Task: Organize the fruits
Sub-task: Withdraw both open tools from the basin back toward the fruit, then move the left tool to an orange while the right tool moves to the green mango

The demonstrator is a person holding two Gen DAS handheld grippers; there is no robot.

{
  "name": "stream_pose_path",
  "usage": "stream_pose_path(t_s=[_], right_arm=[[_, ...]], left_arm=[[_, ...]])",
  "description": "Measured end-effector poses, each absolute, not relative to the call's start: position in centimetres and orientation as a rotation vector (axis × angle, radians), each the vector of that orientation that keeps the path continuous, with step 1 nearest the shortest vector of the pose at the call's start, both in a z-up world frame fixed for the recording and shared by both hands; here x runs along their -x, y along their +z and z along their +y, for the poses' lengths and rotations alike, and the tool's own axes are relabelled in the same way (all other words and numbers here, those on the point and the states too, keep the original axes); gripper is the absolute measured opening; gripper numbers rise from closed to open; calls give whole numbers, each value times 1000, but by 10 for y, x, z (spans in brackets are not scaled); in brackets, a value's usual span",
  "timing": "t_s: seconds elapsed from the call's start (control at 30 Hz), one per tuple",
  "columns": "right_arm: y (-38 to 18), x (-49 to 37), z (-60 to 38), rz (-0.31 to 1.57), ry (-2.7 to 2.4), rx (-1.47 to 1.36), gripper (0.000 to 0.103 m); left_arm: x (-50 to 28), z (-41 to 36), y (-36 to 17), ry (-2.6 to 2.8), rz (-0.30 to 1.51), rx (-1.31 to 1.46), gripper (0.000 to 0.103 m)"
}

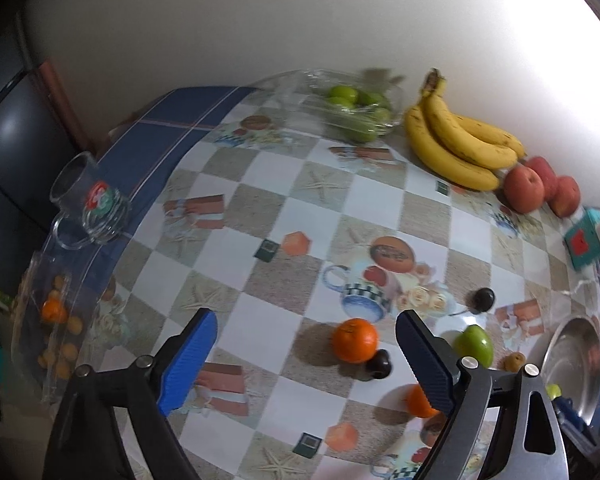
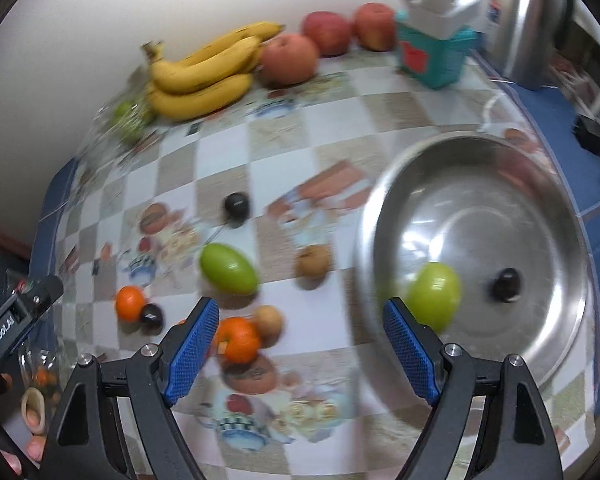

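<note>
My left gripper (image 1: 306, 330) is open and empty above the checked tablecloth; an orange (image 1: 355, 339) with a dark plum (image 1: 379, 364) beside it lies between its fingertips, lower down. A green fruit (image 1: 473, 345), another orange (image 1: 419, 401) and a dark plum (image 1: 483, 298) lie to the right. My right gripper (image 2: 300, 320) is open and empty. A steel bowl (image 2: 540, 208) holds a green fruit (image 2: 434, 295) and a dark plum (image 2: 507, 284). On the cloth lie a green fruit (image 2: 228, 268), an orange (image 2: 238, 339), brown fruits (image 2: 313, 265) and a dark plum (image 2: 236, 205).
Bananas (image 1: 456, 140), red apples (image 1: 540, 186) and a clear tray of green fruit (image 1: 356, 108) line the wall. A glass mug (image 1: 86, 200) stands at the left table edge. A teal box (image 2: 432, 48) and a steel kettle (image 2: 532, 20) stand at the back right.
</note>
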State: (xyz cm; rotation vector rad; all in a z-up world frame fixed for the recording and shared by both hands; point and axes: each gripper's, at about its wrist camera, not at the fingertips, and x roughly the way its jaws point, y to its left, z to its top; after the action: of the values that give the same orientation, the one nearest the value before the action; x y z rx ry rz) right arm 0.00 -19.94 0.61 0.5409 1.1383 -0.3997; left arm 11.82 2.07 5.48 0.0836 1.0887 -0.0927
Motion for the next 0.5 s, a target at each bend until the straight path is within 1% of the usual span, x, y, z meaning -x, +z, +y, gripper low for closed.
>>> stream_pose_path(t_s=[0.07, 0.23, 0.5], right_arm=[[4, -6, -191, 1144, -380, -538, 85], [-4, -19, -172, 1143, -347, -515, 85], [-9, -28, -165, 1108, -364, -471, 85]], left_arm=[[-121, 28, 55, -78, 1088, -64, 98], [-127, 43, 48, -44, 1099, -23, 102], [-138, 47, 28, -35, 1140, 20, 103]])
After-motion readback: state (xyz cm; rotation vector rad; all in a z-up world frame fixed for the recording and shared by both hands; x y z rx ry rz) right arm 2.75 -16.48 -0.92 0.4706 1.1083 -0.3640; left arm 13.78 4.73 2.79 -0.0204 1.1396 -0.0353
